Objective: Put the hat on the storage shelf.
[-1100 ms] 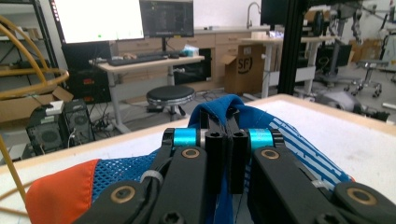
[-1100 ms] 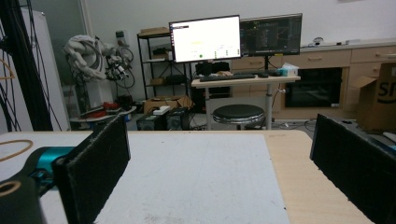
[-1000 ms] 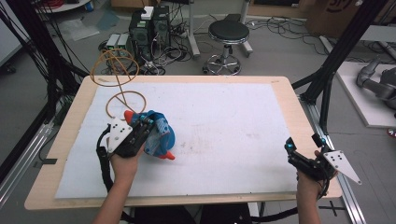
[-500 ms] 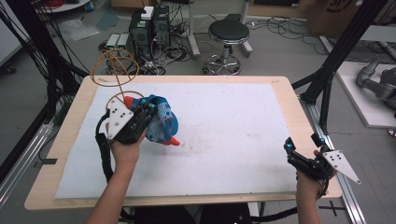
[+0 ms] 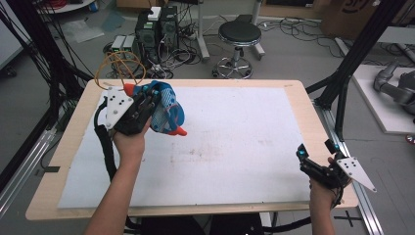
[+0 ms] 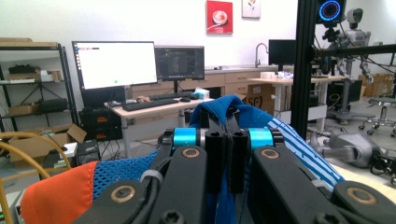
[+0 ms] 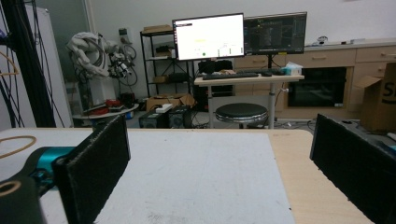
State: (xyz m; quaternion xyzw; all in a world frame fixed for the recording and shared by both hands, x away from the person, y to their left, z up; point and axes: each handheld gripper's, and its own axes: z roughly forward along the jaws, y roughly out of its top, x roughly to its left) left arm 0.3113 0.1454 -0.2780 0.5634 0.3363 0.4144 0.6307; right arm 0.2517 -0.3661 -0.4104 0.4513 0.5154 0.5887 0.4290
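The shoe (image 5: 167,111) at about ten o'clock is blue mesh with white stripes on its side, and orange at toe and heel. The left hand-held gripper (image 5: 147,100) is black with a pale grey plate and cyan accents near its jaws. The right hand-held gripper (image 5: 313,154), at four o'clock, is coloured alike. The counter (image 5: 293,88) is light wood under a white, faintly smudged mat (image 5: 235,142). A yellow cable loop (image 5: 120,68) lies at eleven o'clock.

My left gripper (image 5: 149,105) is up over the table's (image 5: 293,93) far left corner, with the shoe (image 5: 169,112) just right of it. My right gripper (image 5: 315,159) sits at the near right edge (well apart from the other).
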